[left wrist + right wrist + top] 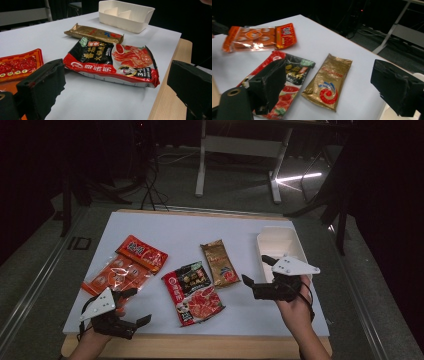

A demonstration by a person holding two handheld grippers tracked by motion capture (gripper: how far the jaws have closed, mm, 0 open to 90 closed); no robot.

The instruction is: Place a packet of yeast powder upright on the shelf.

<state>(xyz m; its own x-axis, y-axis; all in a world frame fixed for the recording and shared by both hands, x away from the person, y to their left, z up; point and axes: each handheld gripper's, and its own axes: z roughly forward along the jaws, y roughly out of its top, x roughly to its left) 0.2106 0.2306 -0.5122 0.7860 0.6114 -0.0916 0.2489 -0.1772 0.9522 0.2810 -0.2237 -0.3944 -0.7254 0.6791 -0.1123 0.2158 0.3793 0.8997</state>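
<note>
Three flat packets are lying on the white table top [200, 227] between the two grippers: an orange packet [125, 265], a red-and-black hot-pot base packet [195, 292] and a gold packet [220, 263]. A white divided tray [295, 251] is sitting just beyond the right gripper [257, 271], close to the board's right edge. The left gripper [134, 306] is hovering at the near edge with jaws spread wide, holding nothing; its fingers [41, 87] are framing the red-and-black packet, which is lying just ahead of them, untouched. The right gripper is also standing open and empty, with the gold packet lying between and beyond its fingers [270, 82]. Bare board is remaining behind the packets.
</note>
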